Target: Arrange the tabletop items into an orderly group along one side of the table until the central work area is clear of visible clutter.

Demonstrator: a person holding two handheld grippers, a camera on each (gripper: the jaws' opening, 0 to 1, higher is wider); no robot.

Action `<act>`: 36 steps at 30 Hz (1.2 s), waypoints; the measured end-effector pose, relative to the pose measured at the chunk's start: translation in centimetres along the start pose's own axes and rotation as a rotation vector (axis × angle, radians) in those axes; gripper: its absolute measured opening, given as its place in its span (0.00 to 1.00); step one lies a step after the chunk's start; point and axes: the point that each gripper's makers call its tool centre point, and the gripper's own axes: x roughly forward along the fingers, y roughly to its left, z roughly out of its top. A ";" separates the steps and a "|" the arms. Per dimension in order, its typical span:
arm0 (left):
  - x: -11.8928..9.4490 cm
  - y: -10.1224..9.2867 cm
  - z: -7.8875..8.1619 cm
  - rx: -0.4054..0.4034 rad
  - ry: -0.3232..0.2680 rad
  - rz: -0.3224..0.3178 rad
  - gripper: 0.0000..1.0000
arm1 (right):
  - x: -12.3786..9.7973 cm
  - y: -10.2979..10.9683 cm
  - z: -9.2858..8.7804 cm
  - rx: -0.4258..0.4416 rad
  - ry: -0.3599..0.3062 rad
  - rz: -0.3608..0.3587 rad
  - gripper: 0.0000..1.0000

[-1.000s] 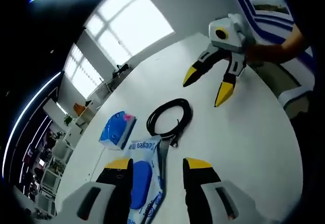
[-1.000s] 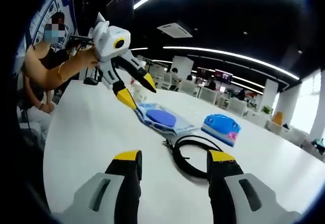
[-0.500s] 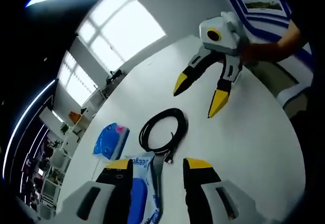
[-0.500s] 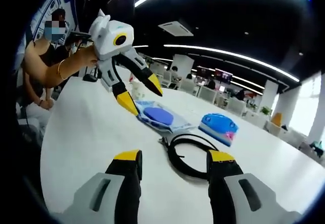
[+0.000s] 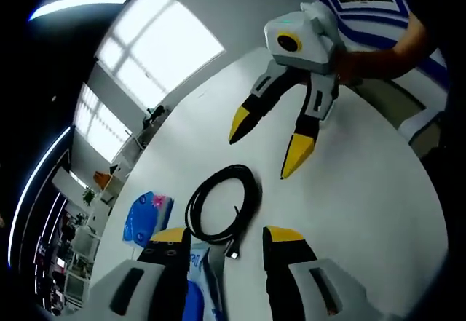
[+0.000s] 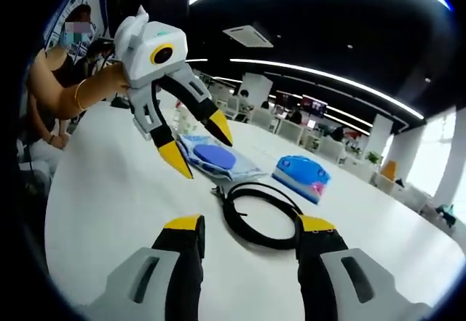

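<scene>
A black coiled cable (image 5: 251, 183) lies on the white table (image 5: 364, 212), just ahead of my left gripper (image 5: 227, 237), which is open and holds nothing. To the left of the coil sits a blue pack (image 5: 145, 218), and a clear pouch with a blue disc (image 5: 200, 292) lies under the left jaw. My right gripper (image 5: 268, 143) hovers open beyond the cable, held by a hand. In the right gripper view, the cable (image 6: 228, 219) lies between the open jaws of my right gripper (image 6: 249, 226). The left gripper (image 6: 200, 146) hangs open over the pouch (image 6: 215, 157), with the blue pack (image 6: 300, 175) behind.
A person (image 6: 65, 81) sits at the table's left end in the right gripper view. Bare white tabletop (image 6: 95, 190) spreads to the left of the items. More tables and chairs (image 6: 328, 146) stand across the room, and windows (image 5: 145, 52) line the far wall.
Both grippers have drawn closer together over the cable and stay open. The left gripper now hangs lower over the pouch. The cable, pack and pouch rest where they were.
</scene>
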 end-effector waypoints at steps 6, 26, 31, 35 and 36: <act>1.5 -0.6 -0.1 0.027 0.027 -0.023 0.39 | 0.5 -0.1 -0.1 0.005 -0.003 -0.004 0.45; 4.0 -1.5 -0.2 0.018 0.051 -0.108 0.32 | 1.0 -0.6 -1.2 -0.039 0.061 0.079 0.39; 4.5 -1.5 -0.4 0.039 0.065 -0.117 0.32 | 1.1 -0.9 -1.5 -0.069 0.095 0.098 0.38; 4.9 -1.8 -0.4 0.048 0.067 -0.135 0.32 | 1.4 -1.0 -1.6 -0.087 0.111 0.121 0.38; 4.9 -1.8 -0.4 0.049 0.069 -0.136 0.31 | 1.5 -1.1 -1.7 -0.093 0.120 0.127 0.38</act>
